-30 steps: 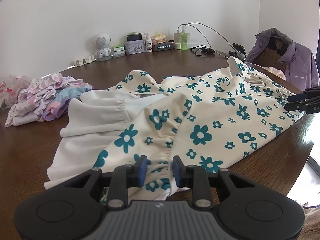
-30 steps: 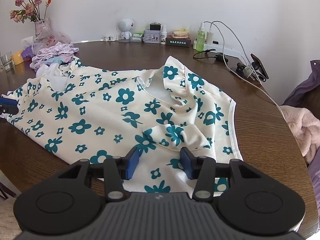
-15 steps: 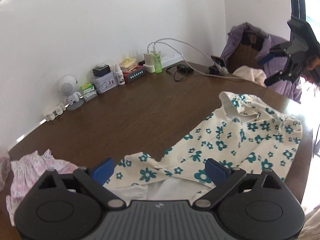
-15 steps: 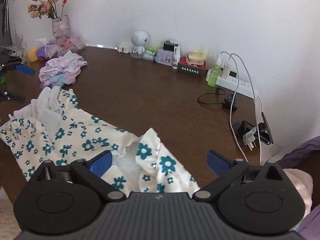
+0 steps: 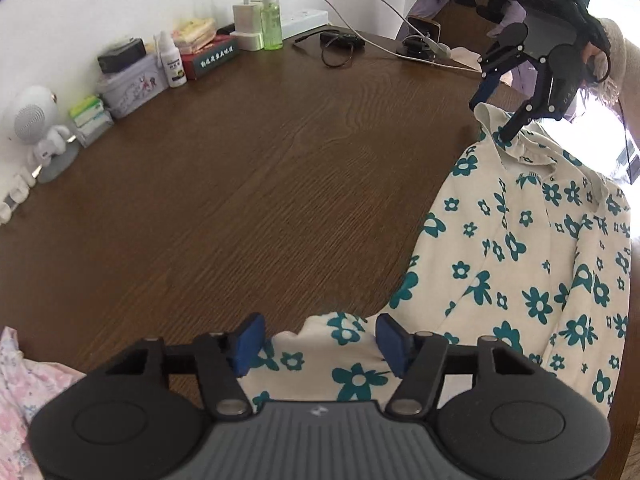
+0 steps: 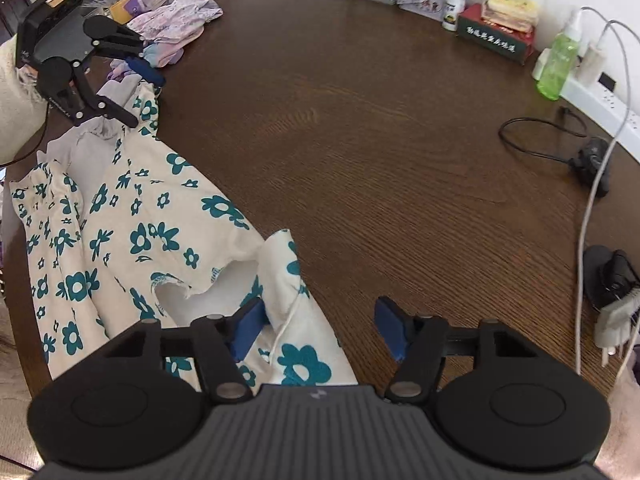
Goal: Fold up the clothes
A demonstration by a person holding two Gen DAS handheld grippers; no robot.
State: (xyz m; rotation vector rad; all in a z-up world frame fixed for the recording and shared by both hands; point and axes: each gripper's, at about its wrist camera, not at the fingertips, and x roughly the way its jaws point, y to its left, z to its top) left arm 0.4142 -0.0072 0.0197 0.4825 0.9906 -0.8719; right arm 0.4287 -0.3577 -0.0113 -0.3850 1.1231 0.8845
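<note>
Now both grippers are standing apart, jaws just closing partway. Left gripper is straddling the floral garment at 6 o'clock; right gripper is touching the same cloth.

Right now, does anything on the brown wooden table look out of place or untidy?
Yes. The cream garment with teal flowers lies bunched and crooked at the near edge of the wooden table, its folds uneven. The left gripper and the right gripper are both open above its ends.
</note>
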